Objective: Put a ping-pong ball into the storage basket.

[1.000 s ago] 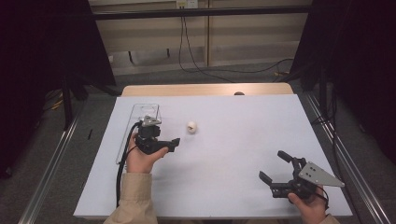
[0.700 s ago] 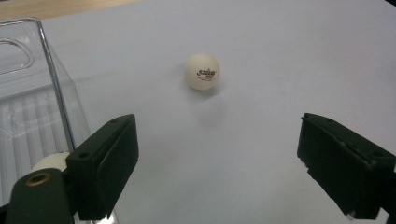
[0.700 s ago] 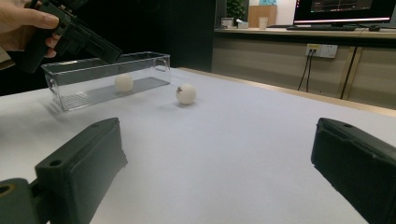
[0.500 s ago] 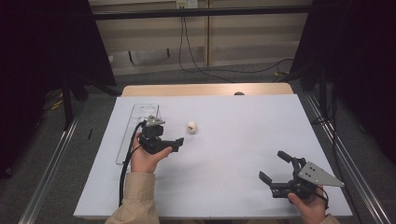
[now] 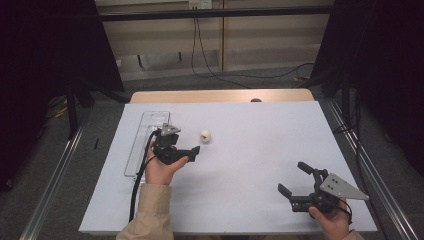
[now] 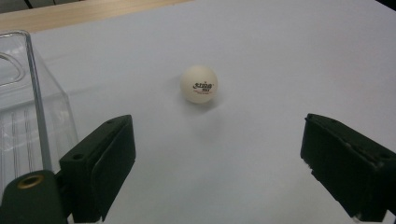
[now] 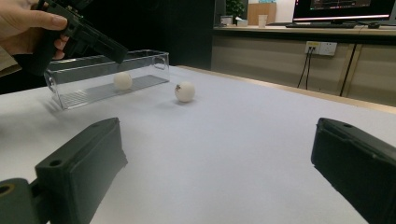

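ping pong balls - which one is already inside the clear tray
The ball behind the clear tray wall; the other ball lies on the bare white table.

Lab: framed test table, monitor

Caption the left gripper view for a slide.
Open left gripper faces a white ping-pong ball on the white table, clear plastic tray beside it.

Counts beside the clear plastic rectangular tray

Two small white table-tennis balls: one inside the tray, one on the table just outside it. One tray.
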A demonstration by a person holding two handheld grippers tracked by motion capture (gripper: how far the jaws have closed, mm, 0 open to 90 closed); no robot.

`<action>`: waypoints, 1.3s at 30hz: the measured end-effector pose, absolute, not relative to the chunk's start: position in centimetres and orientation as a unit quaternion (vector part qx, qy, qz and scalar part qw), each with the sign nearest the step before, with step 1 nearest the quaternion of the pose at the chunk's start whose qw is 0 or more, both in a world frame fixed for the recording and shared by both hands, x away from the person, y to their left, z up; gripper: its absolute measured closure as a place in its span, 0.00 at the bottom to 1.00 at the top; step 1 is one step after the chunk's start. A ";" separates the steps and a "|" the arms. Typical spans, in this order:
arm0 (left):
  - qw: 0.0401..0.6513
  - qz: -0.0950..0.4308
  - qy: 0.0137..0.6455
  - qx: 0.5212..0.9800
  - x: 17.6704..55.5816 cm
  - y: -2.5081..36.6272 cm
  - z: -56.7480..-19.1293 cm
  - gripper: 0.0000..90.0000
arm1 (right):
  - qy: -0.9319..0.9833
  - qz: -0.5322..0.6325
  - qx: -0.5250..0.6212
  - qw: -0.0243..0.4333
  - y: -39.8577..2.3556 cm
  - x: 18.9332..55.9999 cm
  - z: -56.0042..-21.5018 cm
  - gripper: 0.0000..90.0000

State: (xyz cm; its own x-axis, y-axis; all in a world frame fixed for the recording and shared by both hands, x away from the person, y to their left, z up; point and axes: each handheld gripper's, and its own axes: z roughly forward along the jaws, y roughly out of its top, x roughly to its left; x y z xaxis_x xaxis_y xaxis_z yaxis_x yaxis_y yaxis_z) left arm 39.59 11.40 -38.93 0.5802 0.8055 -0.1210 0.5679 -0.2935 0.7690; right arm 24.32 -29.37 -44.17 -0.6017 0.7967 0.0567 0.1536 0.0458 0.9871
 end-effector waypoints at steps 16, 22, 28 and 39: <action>0.406 0.146 0.440 0.788 40.1 10.2 -39.9 0.10 | 0.671 0.591 0.355 0.273 -29.4 24.3 -44.2 0.02; 0.404 0.148 0.436 0.791 40.3 9.9 -40.2 0.10 | 0.667 0.592 0.360 0.275 -29.7 24.2 -44.2 0.02; 0.404 0.152 0.438 0.789 40.4 9.8 -40.3 0.10 | 0.667 0.592 0.360 0.275 -29.7 24.2 -44.2 0.02; 0.409 0.156 0.438 0.785 40.4 9.5 -40.4 0.10 | 0.667 0.591 0.362 0.275 -29.7 24.2 -44.2 0.02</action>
State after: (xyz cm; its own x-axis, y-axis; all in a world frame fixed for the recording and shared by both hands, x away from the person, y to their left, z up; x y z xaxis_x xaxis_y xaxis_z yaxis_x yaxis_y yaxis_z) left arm 40.45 9.54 -40.37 0.5685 0.8149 -0.1130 0.5598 -0.2825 0.7790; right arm 24.19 -29.68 -44.18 -0.5873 0.8071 0.0613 0.1573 0.0395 0.9868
